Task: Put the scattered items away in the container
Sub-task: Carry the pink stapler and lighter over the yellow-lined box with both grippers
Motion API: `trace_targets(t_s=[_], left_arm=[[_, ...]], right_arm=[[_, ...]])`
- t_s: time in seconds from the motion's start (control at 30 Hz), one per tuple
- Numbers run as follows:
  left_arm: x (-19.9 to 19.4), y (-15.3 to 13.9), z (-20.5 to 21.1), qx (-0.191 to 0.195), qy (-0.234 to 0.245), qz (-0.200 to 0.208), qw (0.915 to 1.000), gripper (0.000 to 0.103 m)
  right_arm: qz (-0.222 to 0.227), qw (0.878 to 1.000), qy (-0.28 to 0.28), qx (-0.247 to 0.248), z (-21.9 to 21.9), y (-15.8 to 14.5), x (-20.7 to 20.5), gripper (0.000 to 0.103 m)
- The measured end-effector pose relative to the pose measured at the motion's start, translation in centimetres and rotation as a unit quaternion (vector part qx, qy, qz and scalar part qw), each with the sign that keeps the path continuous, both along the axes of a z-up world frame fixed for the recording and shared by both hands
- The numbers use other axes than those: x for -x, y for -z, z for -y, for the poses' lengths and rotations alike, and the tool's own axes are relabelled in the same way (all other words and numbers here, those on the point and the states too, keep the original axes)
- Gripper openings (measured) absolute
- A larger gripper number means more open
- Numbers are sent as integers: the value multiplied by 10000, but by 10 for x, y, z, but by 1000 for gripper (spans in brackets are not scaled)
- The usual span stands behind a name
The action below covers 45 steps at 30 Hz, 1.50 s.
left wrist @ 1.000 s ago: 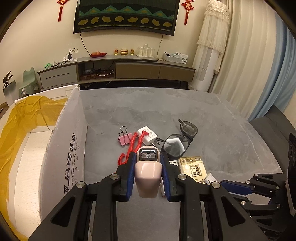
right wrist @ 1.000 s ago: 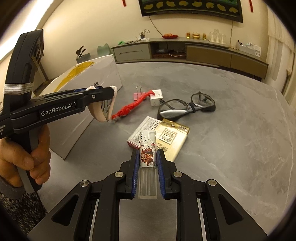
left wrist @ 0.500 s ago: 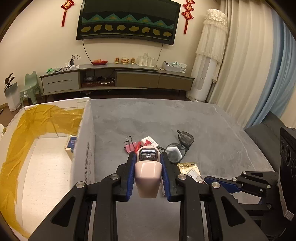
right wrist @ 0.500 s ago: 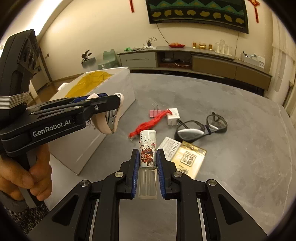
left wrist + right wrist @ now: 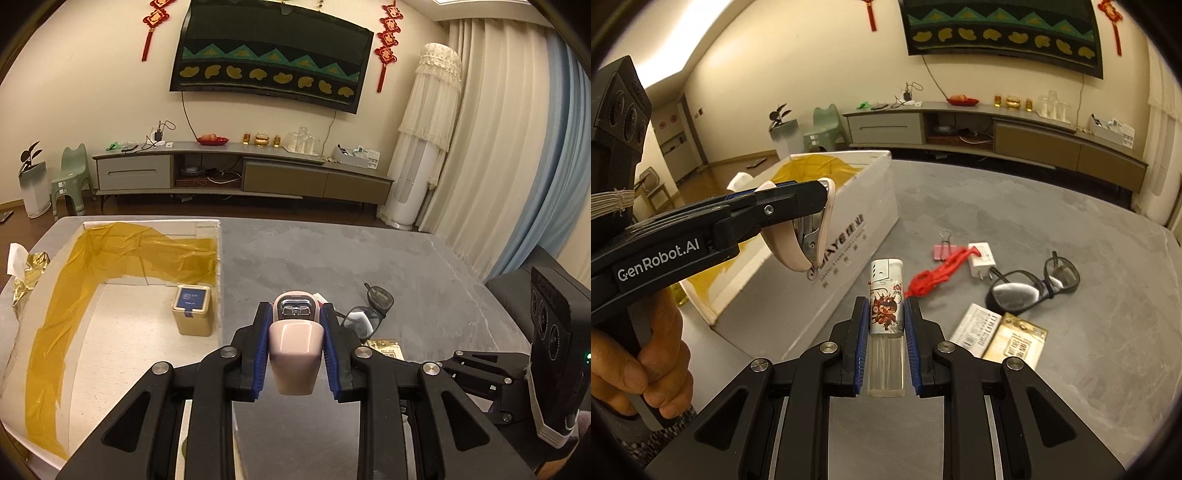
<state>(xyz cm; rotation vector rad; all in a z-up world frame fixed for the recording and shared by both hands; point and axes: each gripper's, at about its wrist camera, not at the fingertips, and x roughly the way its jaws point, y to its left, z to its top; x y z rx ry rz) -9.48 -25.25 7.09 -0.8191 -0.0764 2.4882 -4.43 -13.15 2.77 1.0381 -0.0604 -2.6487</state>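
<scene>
While my left hand-held gripper stays out of the box, I see its pads clamped on a pink stapler, held in the air just beside the right wall of the white cardboard box. From the right wrist view the stapler hangs above the near end of that wall. My right hand-held gripper is clamped on a lighter with a red cartoon print, raised over the grey counter just right of the box. Inside the box, near its right wall, sits a small tan carton with a blue label; yellow film lines the far and left walls. On the counter to the right of the box lie a pink binder clip, a red cord touching a white plug, black glasses, and nearer to me a white packet beside a gold packet. A hand grips the left tool's handle.
</scene>
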Motion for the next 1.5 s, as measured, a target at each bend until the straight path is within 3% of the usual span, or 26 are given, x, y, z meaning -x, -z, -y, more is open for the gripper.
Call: trace_targets(t_s=[0.4,1.13,1.5], left_arm=[[-1,-13,42,-165,-243,-73,9995,27],[2,-37,105,-419,-618,-260,9969,27],[22,-39,132,-486,-811,-78,9955,27]], right_arm=[[39,9978,-280,597,32,-20,11,20],[-278,9971,-634,318,103,-36,16,20],[-496,9959,-760,51,136,-43,22,20]])
